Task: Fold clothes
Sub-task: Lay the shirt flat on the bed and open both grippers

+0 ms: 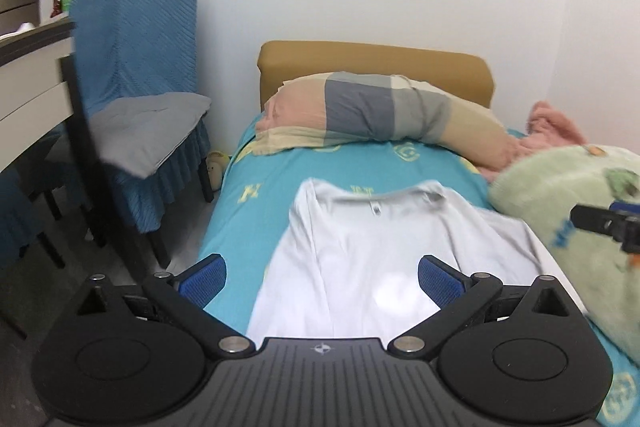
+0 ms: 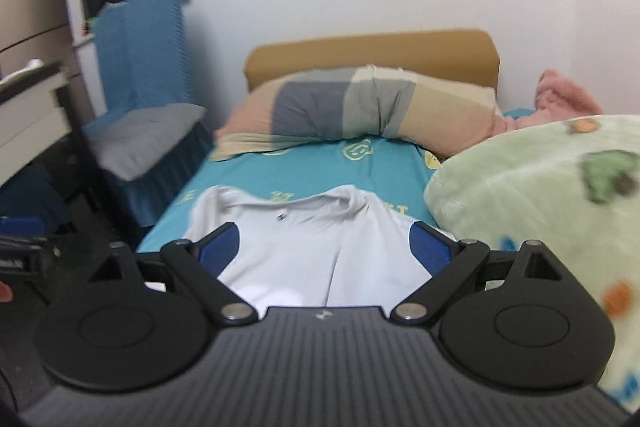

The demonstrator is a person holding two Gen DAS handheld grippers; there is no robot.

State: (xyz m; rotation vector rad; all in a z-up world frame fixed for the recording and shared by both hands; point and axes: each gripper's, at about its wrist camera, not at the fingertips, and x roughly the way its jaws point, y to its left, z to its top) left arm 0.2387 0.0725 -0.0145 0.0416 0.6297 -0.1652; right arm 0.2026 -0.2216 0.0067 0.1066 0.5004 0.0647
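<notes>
A white T-shirt (image 1: 360,251) lies flat on the turquoise bed sheet (image 1: 264,195), collar toward the pillow. My left gripper (image 1: 322,277) is open and empty, hovering over the shirt's lower part, its blue pads (image 1: 204,279) wide apart. In the right wrist view the same shirt (image 2: 320,251) lies under my right gripper (image 2: 325,247), which is open and empty, its pads (image 2: 428,247) spread over the shirt's body. The right gripper's tip also shows in the left wrist view (image 1: 608,223) at the right edge. The shirt's hem is hidden by the grippers.
A patchwork pillow (image 1: 380,115) lies at the tan headboard (image 1: 376,63). A green fleece blanket (image 1: 572,227) and a pink one (image 1: 552,127) are heaped on the bed's right side. A blue-covered chair (image 1: 140,99) and a desk (image 1: 28,67) stand left of the bed.
</notes>
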